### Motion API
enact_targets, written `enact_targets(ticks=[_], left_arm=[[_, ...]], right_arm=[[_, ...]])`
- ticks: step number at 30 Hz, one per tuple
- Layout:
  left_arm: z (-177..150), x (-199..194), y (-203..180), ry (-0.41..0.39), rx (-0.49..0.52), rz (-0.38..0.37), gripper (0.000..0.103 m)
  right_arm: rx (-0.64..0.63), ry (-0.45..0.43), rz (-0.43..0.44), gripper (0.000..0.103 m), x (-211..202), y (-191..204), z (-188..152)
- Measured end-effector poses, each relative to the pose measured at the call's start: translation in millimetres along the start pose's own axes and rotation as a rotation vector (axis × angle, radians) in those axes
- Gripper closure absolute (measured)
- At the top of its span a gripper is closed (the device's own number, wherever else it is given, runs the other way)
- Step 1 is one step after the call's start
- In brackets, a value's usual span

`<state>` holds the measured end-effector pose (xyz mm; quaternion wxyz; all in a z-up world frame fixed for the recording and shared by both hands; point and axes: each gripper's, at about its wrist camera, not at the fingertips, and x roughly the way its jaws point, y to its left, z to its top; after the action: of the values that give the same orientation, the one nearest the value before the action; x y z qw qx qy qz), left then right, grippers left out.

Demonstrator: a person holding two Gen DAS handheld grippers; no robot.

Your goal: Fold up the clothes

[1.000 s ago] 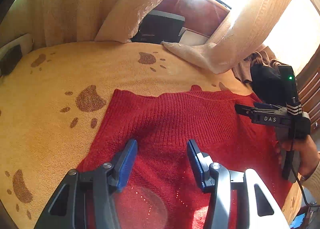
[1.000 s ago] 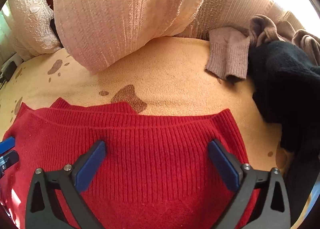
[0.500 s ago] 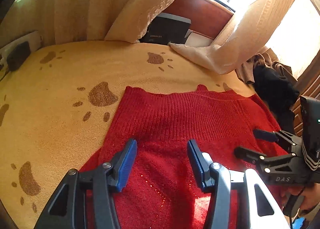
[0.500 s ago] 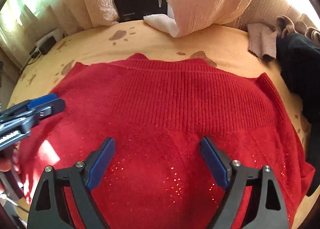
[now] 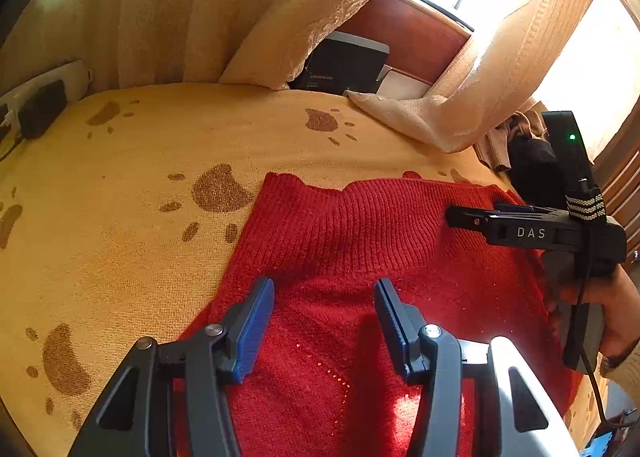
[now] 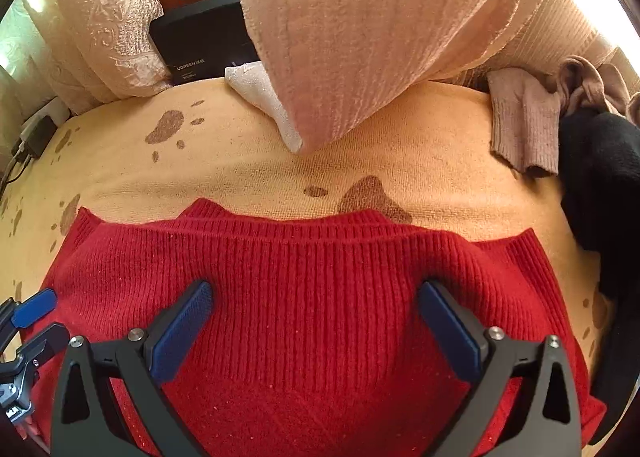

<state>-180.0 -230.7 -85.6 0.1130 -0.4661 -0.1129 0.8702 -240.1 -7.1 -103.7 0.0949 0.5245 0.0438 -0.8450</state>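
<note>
A red knit sweater (image 5: 360, 253) lies flat on a tan bedspread (image 5: 120, 217) printed with brown paw marks; its ribbed band points away from me. My left gripper (image 5: 324, 297) hovers over the sweater's left part, jaws apart, nothing pinched. In the right wrist view the sweater (image 6: 320, 297) fills the lower half and my right gripper (image 6: 316, 297) hangs over the ribbed band, jaws opening wide, only flat cloth beneath them. The right gripper (image 5: 472, 213) shows from the side, held by a hand (image 5: 612, 305). The left gripper (image 6: 38, 323) peeks in at the left edge.
Cream curtains (image 6: 360, 17) hang onto the bed's far side. A beige garment (image 6: 524, 129) and a black one (image 6: 600, 185) are piled at the right. A black box (image 5: 344, 65) leans on the wooden headboard (image 5: 408, 33). A power strip (image 5: 40, 97) lies far left.
The right gripper drew back toward me half a second ago, then moved forward again over the ribbed band. The left gripper has stayed nearly still.
</note>
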Motion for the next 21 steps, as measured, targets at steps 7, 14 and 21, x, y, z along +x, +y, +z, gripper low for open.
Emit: enact_targets(ticks=[7, 14, 21], left_arm=[[15, 6, -39, 0.014, 0.067, -0.078, 0.046], [22, 43, -66, 0.062, 0.135, -0.039, 0.045], [33, 47, -49, 0.010, 0.090, -0.006, 0.044]], right_arm=[[0.032, -0.066, 0.005, 0.000, -48, -24, -26], [0.045, 0.049, -0.060, 0.000, -17, -43, -35], [0.081, 0.014, -0.078, 0.000, -1, -56, -5]])
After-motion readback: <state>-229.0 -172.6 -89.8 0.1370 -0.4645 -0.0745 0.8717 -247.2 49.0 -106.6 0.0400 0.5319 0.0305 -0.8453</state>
